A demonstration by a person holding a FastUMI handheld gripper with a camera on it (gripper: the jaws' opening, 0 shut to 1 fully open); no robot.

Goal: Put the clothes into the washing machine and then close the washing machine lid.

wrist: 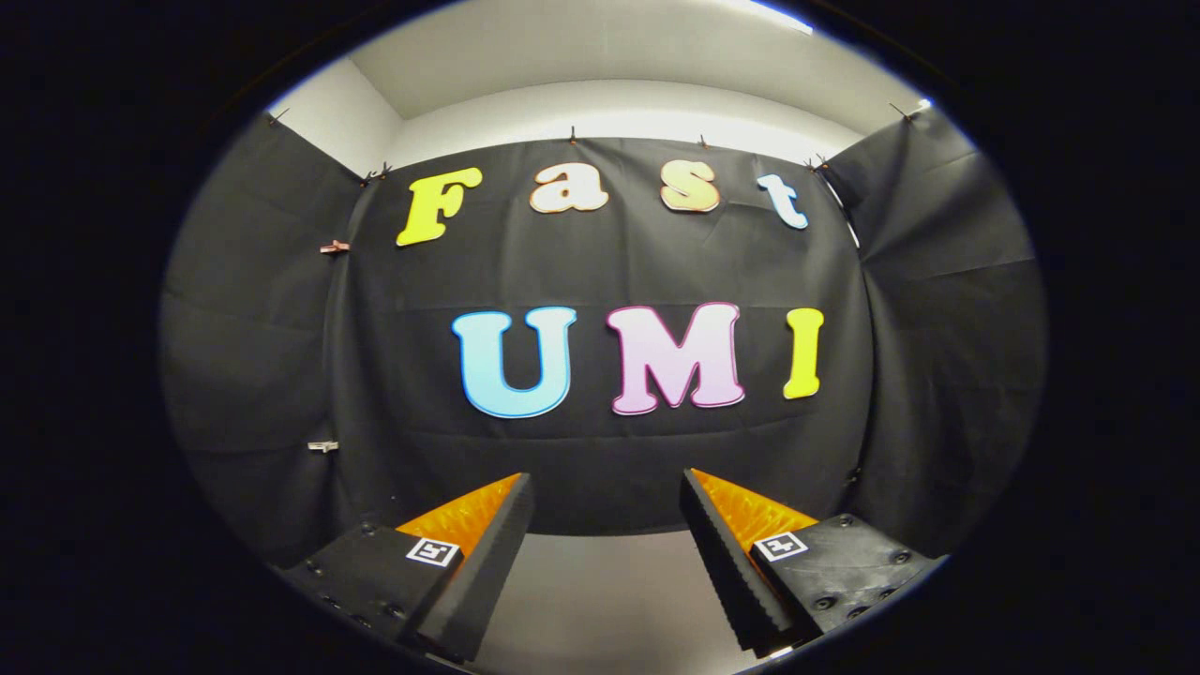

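Gripper [607,487]: fingers spread wide apart, nothing held between them. It faces the black cloth booth wall [600,459], over a pale tabletop [600,600]. Whereabouts of clothes and washing machine: cannot tell.

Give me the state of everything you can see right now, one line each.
gripper: open, fingers apart, nothing between them, pointing at the booth wall.
black cloth wall: hanging flat behind the fingers, clipped along its top edge.
pale surface: bare between and just ahead of the fingers.
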